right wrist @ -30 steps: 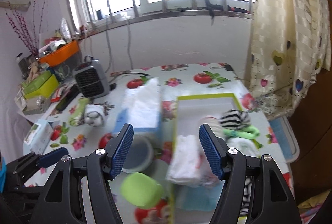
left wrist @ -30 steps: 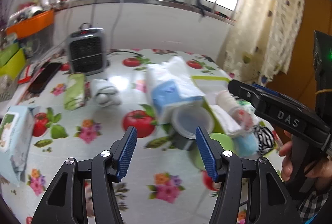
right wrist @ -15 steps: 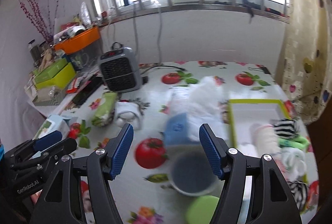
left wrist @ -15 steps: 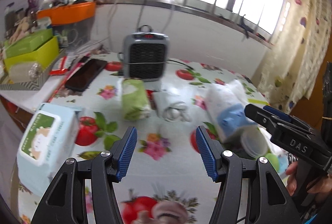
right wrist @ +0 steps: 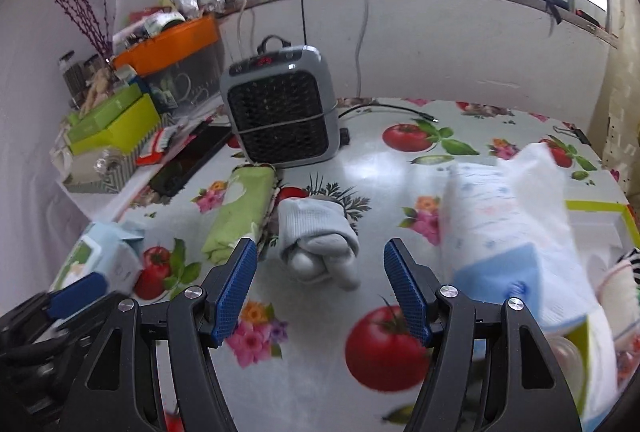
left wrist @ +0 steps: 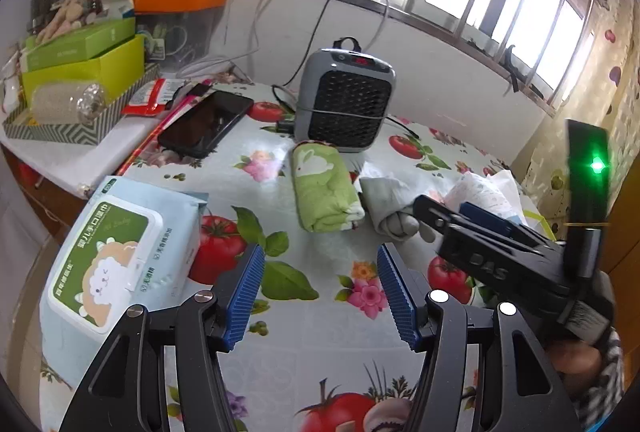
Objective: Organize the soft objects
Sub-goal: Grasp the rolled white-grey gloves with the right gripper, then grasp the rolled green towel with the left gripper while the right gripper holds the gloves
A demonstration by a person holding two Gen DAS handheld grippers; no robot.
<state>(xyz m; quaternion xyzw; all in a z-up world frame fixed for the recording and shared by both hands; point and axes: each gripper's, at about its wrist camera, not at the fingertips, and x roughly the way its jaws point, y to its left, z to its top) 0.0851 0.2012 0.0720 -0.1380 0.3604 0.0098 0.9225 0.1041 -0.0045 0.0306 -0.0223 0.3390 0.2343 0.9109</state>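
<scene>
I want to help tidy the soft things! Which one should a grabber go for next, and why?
Probably the right gripper should ease forward and down onto the rolled socks. Its jaws are open and empty, and the socks lie loose on the table almost straight ahead, beside the green cloth.

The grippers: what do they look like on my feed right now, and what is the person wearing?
Both are black plastic with silver screws and ribbed blue pads on the fingers. The left gripper and right gripper match. In the left view, the right one's side carries raised "DAS" lettering and a black upright block with a green light. The sleeve is black-and-white checked.
</scene>
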